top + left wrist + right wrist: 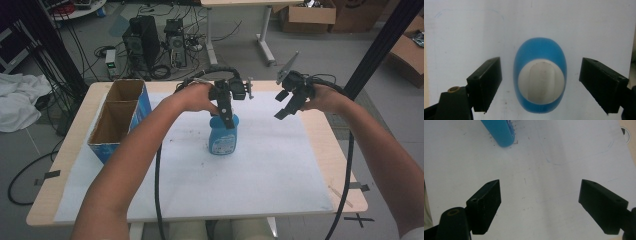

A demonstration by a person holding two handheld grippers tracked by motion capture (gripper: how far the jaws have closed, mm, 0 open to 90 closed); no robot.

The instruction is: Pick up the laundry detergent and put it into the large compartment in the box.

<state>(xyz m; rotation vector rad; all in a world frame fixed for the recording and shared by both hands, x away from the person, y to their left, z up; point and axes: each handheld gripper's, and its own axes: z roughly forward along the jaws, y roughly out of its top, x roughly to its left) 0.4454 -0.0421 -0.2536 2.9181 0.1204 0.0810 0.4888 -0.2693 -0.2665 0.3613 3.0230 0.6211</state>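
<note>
Surface [320, 150]: light wood top, mostly covered by a white paper sheet [280, 175] with faint pen outlines and dark specks.

Cardboard box [117, 120]: blue outside, brown inside, two open compartments, stands at the left edge of the sheet, well apart from the bottle.

Blue bottle [222, 137]: upright near the sheet's middle, label facing the person, white cap [541, 85] on top. In the left gripper view it is seen straight from above, cap oval and ridged, blue shoulder around it. In the right gripper view its blue body [499, 131] is up at the top left, far from those jaws.

Left claw [226, 107]: held from above the bottle, pointing down. Jaws spread wide, one on each side of the bottle, clear gaps both sides, not touching; whether they are level with the cap or above it is not clear [541, 87].

Right claw [290, 102]: held up right of the bottle, well apart from it, jaws apart, nothing between them but bare paper [539, 202].
</note>
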